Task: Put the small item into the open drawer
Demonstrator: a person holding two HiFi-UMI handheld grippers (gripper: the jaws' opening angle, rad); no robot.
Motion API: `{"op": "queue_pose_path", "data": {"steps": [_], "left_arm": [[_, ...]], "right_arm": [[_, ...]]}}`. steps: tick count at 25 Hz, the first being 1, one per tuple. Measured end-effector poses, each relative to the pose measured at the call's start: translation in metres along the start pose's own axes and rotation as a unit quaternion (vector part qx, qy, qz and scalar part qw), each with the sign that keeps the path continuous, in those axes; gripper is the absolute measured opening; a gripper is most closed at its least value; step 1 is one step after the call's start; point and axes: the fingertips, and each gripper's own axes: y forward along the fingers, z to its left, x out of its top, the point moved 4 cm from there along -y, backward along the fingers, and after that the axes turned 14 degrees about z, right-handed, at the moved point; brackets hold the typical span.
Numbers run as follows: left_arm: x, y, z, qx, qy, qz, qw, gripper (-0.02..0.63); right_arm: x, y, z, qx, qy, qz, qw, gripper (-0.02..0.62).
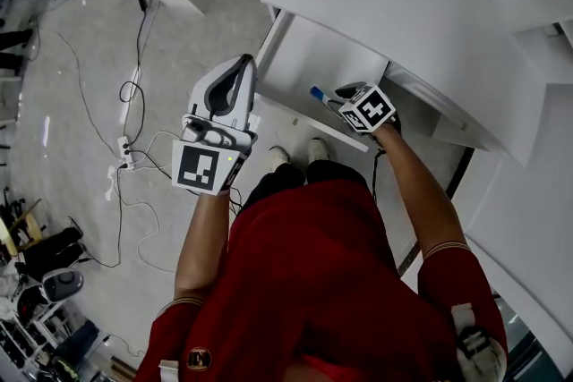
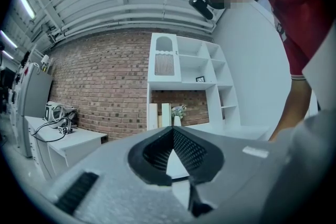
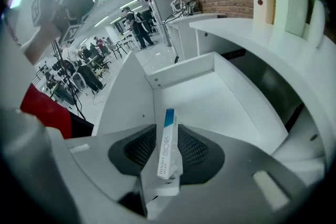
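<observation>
In the head view the small box [image 1: 317, 93] is largely covered by the right gripper [image 1: 342, 97]; I see only its blue end projecting past the fingertips, above the open drawer [image 1: 327, 58]. The rear of that drawer runs under the white tabletop [image 1: 421, 4] and is cut off from me there. In the right gripper view the box stands on end between the fingers [image 3: 195, 150], blue end uppermost and leaning a little; its lower end sinks out of sight into the gripper body, and its print is too small for me to read. These fingers stand wide apart, with a dark gap showing on the box's left side, so I record them as open and not clamping it. I cannot tell whether the box leans on the right-hand pad. The drawer's bare white floor lies beyond and below the box. The right arm reaches forward from the red sleeve, gripper pitched steeply down toward the drawer. The left gripper [image 1: 243, 67] is held out level over the floor [image 1: 81, 85], to the drawer's left and well apart from it. In its own view the fingertips meet, closed on nothing, facing a brick wall [image 2: 105, 92] and a white shelf unit [image 2: 189, 71].
</observation>
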Motion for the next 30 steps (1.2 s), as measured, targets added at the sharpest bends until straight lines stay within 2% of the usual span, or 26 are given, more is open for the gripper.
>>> {"op": "queue_pose_path", "data": {"steps": [5, 10, 13, 19, 23, 30], "left_arm": [[0.006, 0.003, -0.005, -0.01, 0.002, -0.006, 0.9999, 0.0], [0.012, 0.006, -0.013, -0.022, 0.004, -0.015, 0.9996, 0.0], [0.016, 0.005, -0.019, -0.029, 0.004, -0.02, 0.9994, 0.0], [0.026, -0.002, -0.033, -0.046, 0.009, -0.029, 0.9985, 0.0], [0.032, -0.009, -0.043, -0.057, 0.01, -0.04, 0.9975, 0.0], [0.039, -0.02, -0.058, -0.079, 0.007, -0.052, 0.9955, 0.0]], "right_arm": [[0.023, -0.044, 0.009, -0.02, -0.019, -0.074, 0.997, 0.12], [0.054, -0.107, 0.031, -0.035, -0.031, -0.19, 0.981, 0.098], [0.069, -0.147, 0.048, -0.04, -0.034, -0.258, 0.965, 0.087], [0.078, -0.213, 0.087, -0.047, -0.042, -0.377, 0.924, 0.044], [0.076, -0.237, 0.108, -0.056, -0.042, -0.431, 0.9, 0.012], [0.071, -0.256, 0.137, -0.07, -0.053, -0.498, 0.863, 0.012]]}}
